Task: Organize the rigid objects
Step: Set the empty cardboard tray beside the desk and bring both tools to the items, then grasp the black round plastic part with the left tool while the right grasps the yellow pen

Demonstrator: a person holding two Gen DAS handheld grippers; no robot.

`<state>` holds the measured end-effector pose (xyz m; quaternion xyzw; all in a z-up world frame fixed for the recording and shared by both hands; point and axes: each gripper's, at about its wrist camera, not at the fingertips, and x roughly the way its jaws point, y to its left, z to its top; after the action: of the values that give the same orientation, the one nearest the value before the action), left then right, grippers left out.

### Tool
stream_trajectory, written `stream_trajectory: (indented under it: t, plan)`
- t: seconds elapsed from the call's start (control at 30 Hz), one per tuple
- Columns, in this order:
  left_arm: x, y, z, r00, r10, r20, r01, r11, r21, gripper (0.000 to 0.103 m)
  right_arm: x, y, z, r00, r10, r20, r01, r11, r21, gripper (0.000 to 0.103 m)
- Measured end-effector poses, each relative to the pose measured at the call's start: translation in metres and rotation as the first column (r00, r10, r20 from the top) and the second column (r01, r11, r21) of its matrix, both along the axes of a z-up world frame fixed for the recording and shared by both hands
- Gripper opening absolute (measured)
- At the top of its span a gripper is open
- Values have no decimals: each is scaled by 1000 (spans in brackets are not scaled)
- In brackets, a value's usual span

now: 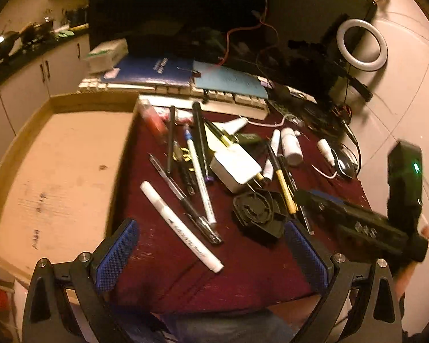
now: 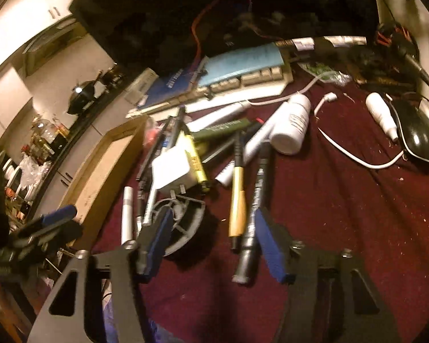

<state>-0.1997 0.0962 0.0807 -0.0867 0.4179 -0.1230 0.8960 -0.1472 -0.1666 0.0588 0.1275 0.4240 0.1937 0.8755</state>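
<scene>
Several pens and markers lie scattered on a maroon cloth. A white marker lies just ahead of my open, empty left gripper. A white charger block, a black round part, a yellow pen and a white bottle lie further in. My right gripper is open and low over the cloth, its fingers either side of a yellow-handled tool and a grey marker; the round part is by its left finger. It also shows in the left wrist view.
An open cardboard box stands left of the cloth. A keyboard with blue books on it lies behind the pile. A black mouse, a white cable and a small white bottle sit at right.
</scene>
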Motion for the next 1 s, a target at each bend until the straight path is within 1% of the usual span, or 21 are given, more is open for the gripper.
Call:
stream_trajectory:
  t: [0.13, 0.2, 0.23, 0.27, 0.33, 0.37, 0.4, 0.5, 0.57, 0.6, 0.7, 0.77, 0.83, 0.9, 0.97, 1.0]
  plan:
    - [7, -1, -10, 999, 2, -39, -3, 1000, -19, 102, 24, 6, -5, 999, -1, -53, 0, 1000, -6, 40]
    - [11, 0, -12, 998, 2, -55, -5, 999, -46, 102, 33, 14, -6, 998, 1, -61, -4, 999, -40, 39]
    - [13, 1, -13, 998, 2, -59, -5, 998, -56, 102, 39, 18, -8, 998, -8, -68, 3, 997, -74, 35]
    - [15, 1, -14, 998, -1, -65, -3, 998, -62, 102, 43, 21, -11, 997, -21, -78, 13, 995, -103, 34]
    - [19, -2, -14, 997, -15, -76, 9, 997, -76, 102, 50, 28, -16, 996, -32, -82, 18, 987, -161, 20]
    - [20, -4, -15, 997, -18, -79, 12, 997, -74, 102, 49, 31, -18, 997, -36, -71, 22, 981, -195, 17]
    - [22, -6, -15, 997, -24, -80, 18, 997, -71, 102, 49, 32, -19, 997, -31, -72, 16, 980, -200, 11]
    - [27, -17, -18, 993, -68, -92, 62, 996, -67, 100, 43, 28, -22, 998, -24, -62, 11, 980, -200, 10]
    - [31, -23, -21, 991, -82, -105, 76, 995, -58, 100, 39, 22, -22, 998, -22, -62, 10, 984, -179, 10]
    - [33, -27, -24, 989, -91, -116, 85, 995, -57, 100, 37, 18, -22, 998, -19, -58, 9, 987, -158, 10]
    - [40, -39, -31, 980, -127, -150, 117, 991, -70, 92, 31, 7, -21, 999, -17, -42, 13, 995, -100, 10]
    - [44, -46, -35, 977, -138, -165, 128, 989, -68, 90, 29, -1, -22, 999, -22, -35, 20, 998, -56, 10]
    - [48, -51, -35, 979, -132, -157, 128, 991, -40, 89, 28, -5, -21, 999, -22, -34, 21, 1000, -23, 10]
    - [51, -55, -35, 978, -137, -157, 133, 990, -34, 89, 27, -8, -19, 1000, -21, -21, 21, 1000, -1, 10]
    - [52, -60, -36, 978, -143, -153, 144, 990, -2, 87, 27, -7, -19, 1000, -21, -23, 21, 1000, 4, 10]
    - [52, -63, -38, 977, -144, -157, 150, 988, 27, 83, 27, -7, -20, 999, -22, -25, 22, 1000, 7, 10]
